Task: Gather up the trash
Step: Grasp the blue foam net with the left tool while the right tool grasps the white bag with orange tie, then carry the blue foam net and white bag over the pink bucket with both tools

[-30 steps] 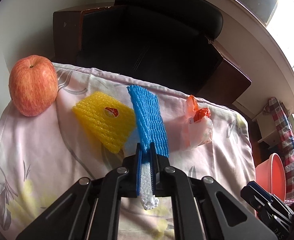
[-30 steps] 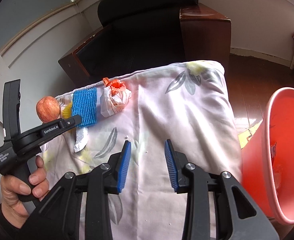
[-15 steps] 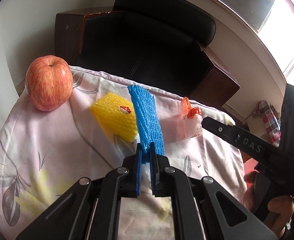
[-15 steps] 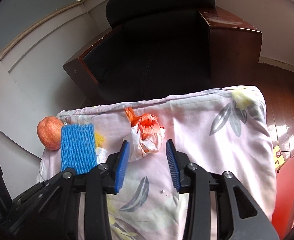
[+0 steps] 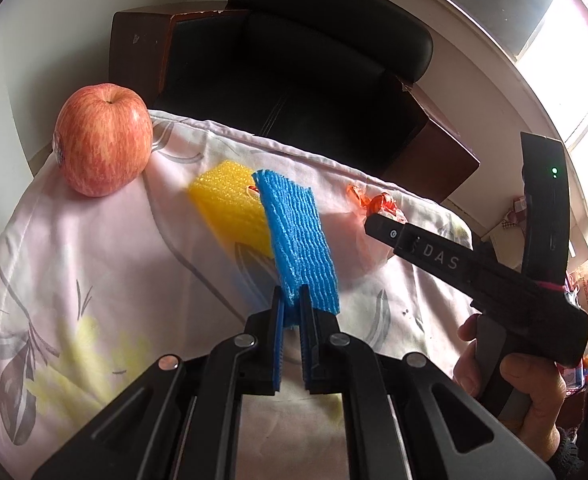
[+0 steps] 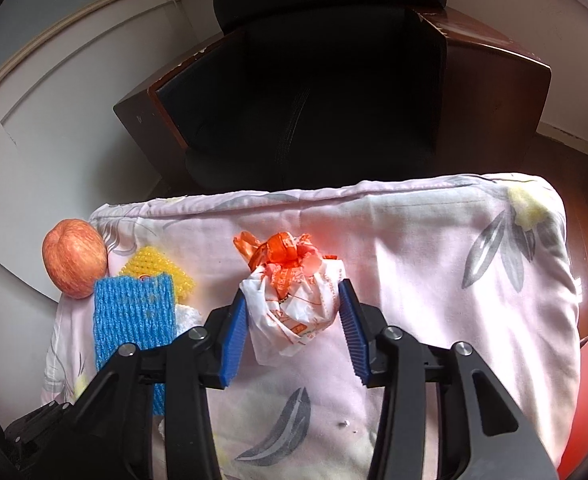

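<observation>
Our right claw (image 6: 294, 332) stands wide, its blue pads to either side of the knotted plastic bag (image 6: 294, 304) on the flowered cloth (image 6: 433, 272), the left pad touching or nearly touching the bag and the right one just apart. We judge the step in hand to be the grasp of this bag: the next move calls for closing squarely on its bulging middle, below the orange knot, so the soft plastic does not slip out. Our left claw (image 5: 292, 320) is nearly closed on the near end of the blue foam net (image 5: 297, 240), which stands up from the cloth. Farther left lie a yellow foam net (image 5: 230, 208) and, at the far left corner, an apple (image 5: 104, 144); both rest untouched on the cloth.
</observation>
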The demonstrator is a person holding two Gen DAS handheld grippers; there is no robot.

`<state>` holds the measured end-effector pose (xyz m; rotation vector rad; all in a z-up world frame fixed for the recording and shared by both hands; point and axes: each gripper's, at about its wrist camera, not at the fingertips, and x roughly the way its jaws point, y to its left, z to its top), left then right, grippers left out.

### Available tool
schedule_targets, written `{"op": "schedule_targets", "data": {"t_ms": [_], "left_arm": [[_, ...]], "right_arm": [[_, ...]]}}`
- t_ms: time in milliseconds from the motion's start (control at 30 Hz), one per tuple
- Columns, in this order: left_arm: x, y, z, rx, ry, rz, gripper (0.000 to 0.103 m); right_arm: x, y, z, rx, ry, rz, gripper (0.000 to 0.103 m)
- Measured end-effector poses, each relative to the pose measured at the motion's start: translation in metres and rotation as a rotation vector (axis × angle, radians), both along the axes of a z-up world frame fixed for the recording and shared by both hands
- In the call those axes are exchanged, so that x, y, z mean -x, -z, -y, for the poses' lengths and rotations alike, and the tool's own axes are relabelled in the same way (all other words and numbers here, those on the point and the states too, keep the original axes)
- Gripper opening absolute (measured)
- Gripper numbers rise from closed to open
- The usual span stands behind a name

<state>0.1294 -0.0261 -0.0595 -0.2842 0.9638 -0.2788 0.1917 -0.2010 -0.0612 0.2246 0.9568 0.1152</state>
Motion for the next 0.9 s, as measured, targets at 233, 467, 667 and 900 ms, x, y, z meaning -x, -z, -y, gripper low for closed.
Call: {"op": "schedule_targets", "data": {"t_ms": [233,467,667,900], "left_arm": [[0.009,-0.003,0.000,-0.007,0.003,0.004,0.006],[0.024,-0.010,0.008,-0.032,0.021,0.011,0.006],[0.040,-0.018,0.021,-0.041,0.043,0.021,0.006],[0.055,-0.025,0.041,-0.052,0.076,0.030,0.006]], "right_arm": [[0.037,-0.011,-0.001,0.009,-0.027,0.014,0.043],[0.093,-0.025,0.012,-0.018,-0.018,0.025,0.043],[0.131,-0.036,0.028,-0.002,0.001,0.044,0.043],[0.164,-0.042,0.055,-0.007,0.056,0.058,0.043]]}}
